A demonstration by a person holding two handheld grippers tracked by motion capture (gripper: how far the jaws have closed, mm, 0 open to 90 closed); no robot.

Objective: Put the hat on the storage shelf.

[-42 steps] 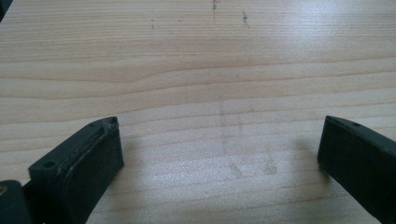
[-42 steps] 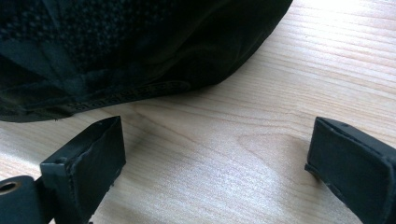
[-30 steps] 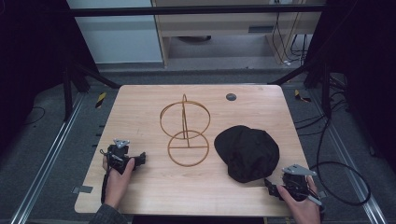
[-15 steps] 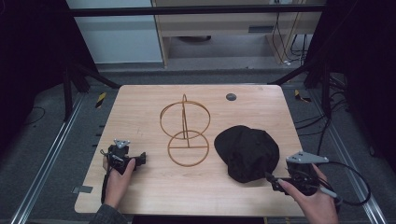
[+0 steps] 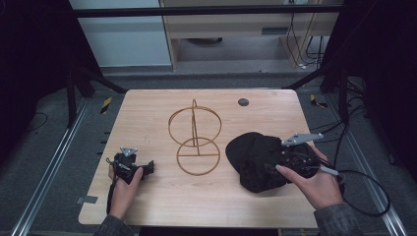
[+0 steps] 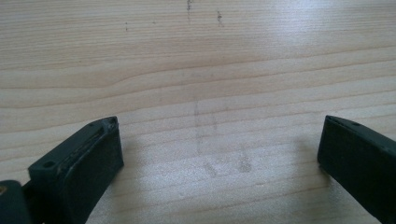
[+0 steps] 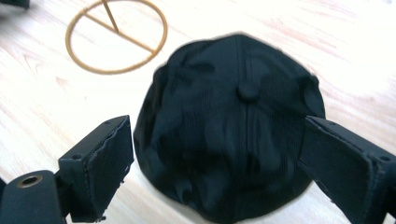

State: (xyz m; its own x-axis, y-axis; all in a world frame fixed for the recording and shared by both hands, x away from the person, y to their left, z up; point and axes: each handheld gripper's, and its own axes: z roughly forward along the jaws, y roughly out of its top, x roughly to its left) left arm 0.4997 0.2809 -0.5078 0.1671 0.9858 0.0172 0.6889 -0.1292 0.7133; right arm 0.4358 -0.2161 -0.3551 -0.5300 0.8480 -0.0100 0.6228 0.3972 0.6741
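Wooden and pale, the table (image 5: pixel 162 206) carried just 3 loose things: a black cap (image 5: pixel 253 160) on its right half, a wire stand (image 5: pixel 195 140) of 2 hoops near the middle, and a small dark disc (image 5: pixel 243 102) close to the far edge. The right gripper (image 5: pixel 275 167) hung above the cap's right side, held in the person's right hand (image 5: pixel 317 184), and its jaws had just been opening; in the right gripper view they stood wide, 1 on each side of the cap (image 7: pixel 233 126), with bare wood showing under both and neither pad pressing the fabric. The cap lay crown up on the wood, its button facing the camera, its near rim a little inside the table's near edge and its right rim short of the right edge. A clear strip of wood separated the cap from the stand's flat lower hoop (image 7: pixel 116 37). The left gripper (image 5: pixel 147 167) rested low on the left half, well apart from the stand, gripped by the left hand (image 5: pixel 123 189). In the left gripper view its jaws were spread wide over plain wood grain (image 6: pixel 201 93) with nothing between them. Open wood lay between it and the table's left and far edges.
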